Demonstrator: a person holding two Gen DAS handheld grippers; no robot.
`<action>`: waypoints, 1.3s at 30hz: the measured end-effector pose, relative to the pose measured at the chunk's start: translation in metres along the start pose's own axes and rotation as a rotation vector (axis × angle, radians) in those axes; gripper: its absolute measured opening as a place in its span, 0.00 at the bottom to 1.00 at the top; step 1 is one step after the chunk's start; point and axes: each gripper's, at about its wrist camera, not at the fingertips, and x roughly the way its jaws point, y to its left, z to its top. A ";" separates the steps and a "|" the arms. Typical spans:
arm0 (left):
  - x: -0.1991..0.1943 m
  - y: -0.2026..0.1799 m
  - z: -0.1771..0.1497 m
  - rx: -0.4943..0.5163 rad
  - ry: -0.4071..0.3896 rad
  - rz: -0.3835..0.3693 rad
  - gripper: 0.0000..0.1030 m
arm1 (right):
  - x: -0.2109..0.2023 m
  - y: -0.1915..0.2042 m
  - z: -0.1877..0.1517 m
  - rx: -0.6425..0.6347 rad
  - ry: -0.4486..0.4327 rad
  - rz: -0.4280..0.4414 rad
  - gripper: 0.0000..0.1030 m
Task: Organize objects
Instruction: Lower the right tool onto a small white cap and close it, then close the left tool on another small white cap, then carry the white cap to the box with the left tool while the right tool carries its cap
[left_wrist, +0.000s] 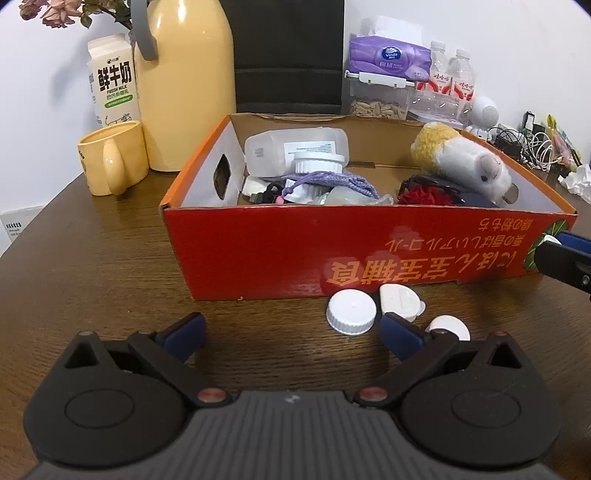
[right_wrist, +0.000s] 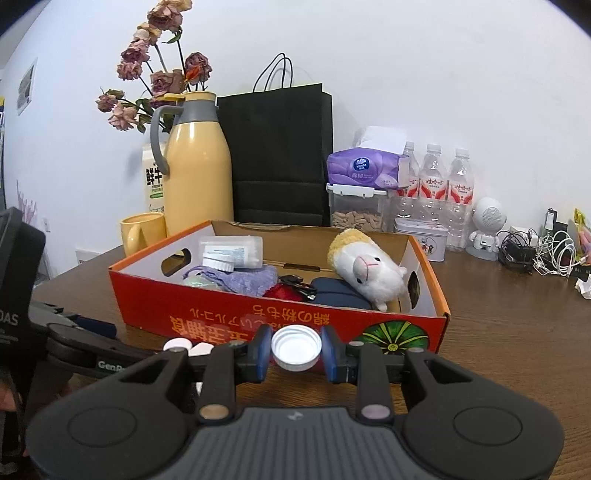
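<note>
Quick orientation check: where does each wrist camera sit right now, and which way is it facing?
Left wrist: sits on the left gripper, low over the table, facing the red box; its open fingers show, with loose white caps ahead.
Right wrist: on the right gripper, facing the box's long side; its fingers clamp a white cap.
Shared: box, plush toy, yellow flask.

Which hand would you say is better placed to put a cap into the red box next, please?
Right. The right gripper already clamps a white cap just in front of the red box; the left gripper is open and empty.
</note>
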 end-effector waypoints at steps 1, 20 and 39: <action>0.000 -0.001 0.000 0.001 -0.002 0.000 0.96 | 0.000 0.000 0.000 -0.001 0.000 0.001 0.27; -0.008 -0.010 0.001 0.039 -0.061 -0.067 0.28 | 0.001 0.001 -0.002 -0.009 0.005 0.004 0.27; -0.055 -0.010 0.006 0.035 -0.221 -0.106 0.28 | -0.006 0.003 0.005 -0.020 -0.033 0.013 0.27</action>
